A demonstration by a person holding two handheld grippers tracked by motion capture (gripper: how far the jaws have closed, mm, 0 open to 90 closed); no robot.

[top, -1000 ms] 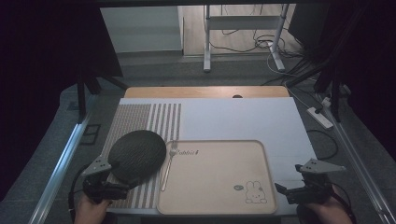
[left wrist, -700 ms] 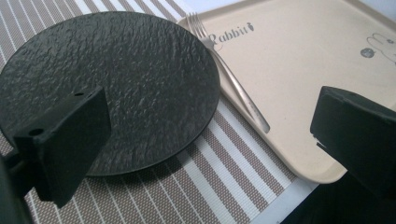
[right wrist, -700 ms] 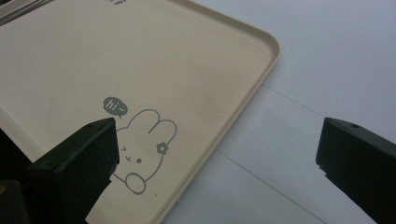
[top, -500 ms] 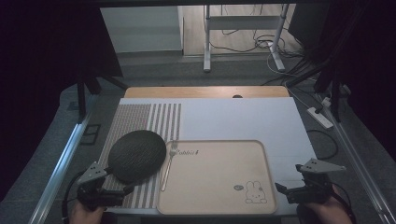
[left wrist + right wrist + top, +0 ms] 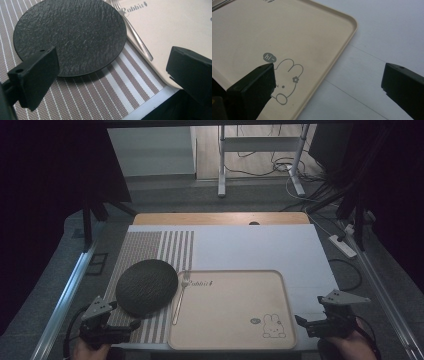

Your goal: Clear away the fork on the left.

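Both fingers of the left gripper (image 5: 110, 82) stand spread wide with nothing between them, rising from the lower corners of the left gripper view; in the high view this gripper (image 5: 107, 322) sits at the bottom left of the frame, at the near edge of the striped placemat (image 5: 150, 250). Spread just as wide are the fingers of the right gripper (image 5: 327, 87), one over the rabbit drawing and the other over the white table cover (image 5: 250, 245) (neither pinches anything); in the high view it (image 5: 327, 322) is at the bottom right, just beside the tray's near right corner.

Farther up, the black round plate (image 5: 72, 35) lies flat on the placemat, just beyond the left gripper's fingers, in the upper left of the left gripper view. Its right edge reaches the beige tray (image 5: 235, 312), which fills the lower middle of the high view. A fork (image 5: 180, 295) lies along the tray's left rim, tines pointing away, just beside the plate. Beyond the cover, a wooden table edge (image 5: 220, 218) shows across the middle of the frame.
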